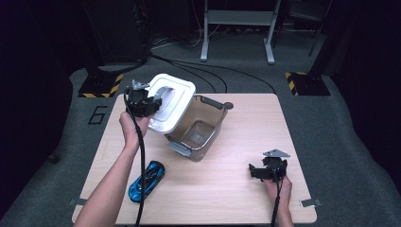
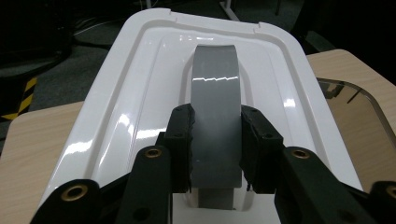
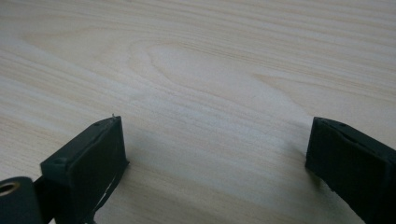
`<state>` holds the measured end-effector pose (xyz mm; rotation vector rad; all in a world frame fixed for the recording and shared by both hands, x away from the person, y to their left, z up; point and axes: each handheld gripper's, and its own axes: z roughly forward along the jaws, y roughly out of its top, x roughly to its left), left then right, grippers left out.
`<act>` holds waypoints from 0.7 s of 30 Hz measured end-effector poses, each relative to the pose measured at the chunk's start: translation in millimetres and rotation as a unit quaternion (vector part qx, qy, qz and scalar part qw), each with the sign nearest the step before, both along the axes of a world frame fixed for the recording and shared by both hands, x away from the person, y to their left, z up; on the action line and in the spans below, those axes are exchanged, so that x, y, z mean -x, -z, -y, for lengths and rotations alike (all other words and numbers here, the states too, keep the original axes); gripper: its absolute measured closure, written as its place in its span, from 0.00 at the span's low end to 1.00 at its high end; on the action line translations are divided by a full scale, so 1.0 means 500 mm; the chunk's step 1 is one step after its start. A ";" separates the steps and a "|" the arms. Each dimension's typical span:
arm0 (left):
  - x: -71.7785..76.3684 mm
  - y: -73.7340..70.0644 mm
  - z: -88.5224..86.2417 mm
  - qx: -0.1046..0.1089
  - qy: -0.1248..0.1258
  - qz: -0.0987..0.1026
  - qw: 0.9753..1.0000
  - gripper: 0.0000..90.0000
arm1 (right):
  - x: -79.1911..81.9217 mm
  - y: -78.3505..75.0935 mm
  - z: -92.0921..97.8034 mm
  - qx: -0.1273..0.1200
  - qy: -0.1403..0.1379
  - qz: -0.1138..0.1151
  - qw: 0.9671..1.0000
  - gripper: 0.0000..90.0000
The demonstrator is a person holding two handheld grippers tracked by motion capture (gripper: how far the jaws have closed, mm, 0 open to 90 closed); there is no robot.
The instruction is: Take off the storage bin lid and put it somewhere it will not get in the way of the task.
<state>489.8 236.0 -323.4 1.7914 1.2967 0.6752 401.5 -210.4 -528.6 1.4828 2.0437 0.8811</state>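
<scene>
- Left gripper [image 1: 150, 105], upper left of the high view: jaws closed on the grey handle [image 2: 215, 121] of the white lid [image 1: 171, 101], lid held tilted over the clear bin [image 1: 198, 127] at centre.
- Right gripper [image 1: 260, 171], lower right: jaws wide apart, holding nothing, over bare table [image 3: 201, 70].
- Lid: probably light, stiff, glossy plastic; likely slippery at the rim.
- Best held at mid-handle, as now; latch detail too small to judge.

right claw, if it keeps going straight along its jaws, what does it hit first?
Most likely the bare wooden table. The right claw, jaws wide open, points down at the tabletop with nothing between or ahead of them. Depth is hard to judge.
</scene>
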 end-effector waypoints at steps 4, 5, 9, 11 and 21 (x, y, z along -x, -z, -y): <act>0.000 0.000 -0.015 -0.001 -0.010 0.004 1.000 0.74 | 0.000 0.000 0.001 0.001 -0.001 0.000 1.000 0.04; -0.001 0.000 -0.018 0.002 -0.014 0.007 1.000 0.74 | 0.000 0.000 0.000 0.001 -0.001 0.000 1.000 0.04; -0.004 0.003 -0.033 0.010 -0.028 0.011 0.999 0.74 | 0.000 0.000 -0.001 -0.002 0.002 0.001 1.000 0.05; -0.006 0.005 -0.042 0.011 -0.034 0.014 0.999 0.74 | 0.000 0.000 0.000 -0.002 0.002 0.001 1.000 0.05; -0.004 0.017 -0.084 0.022 -0.062 0.019 0.998 0.74 | 0.001 0.000 -0.001 -0.002 0.001 0.002 1.000 0.06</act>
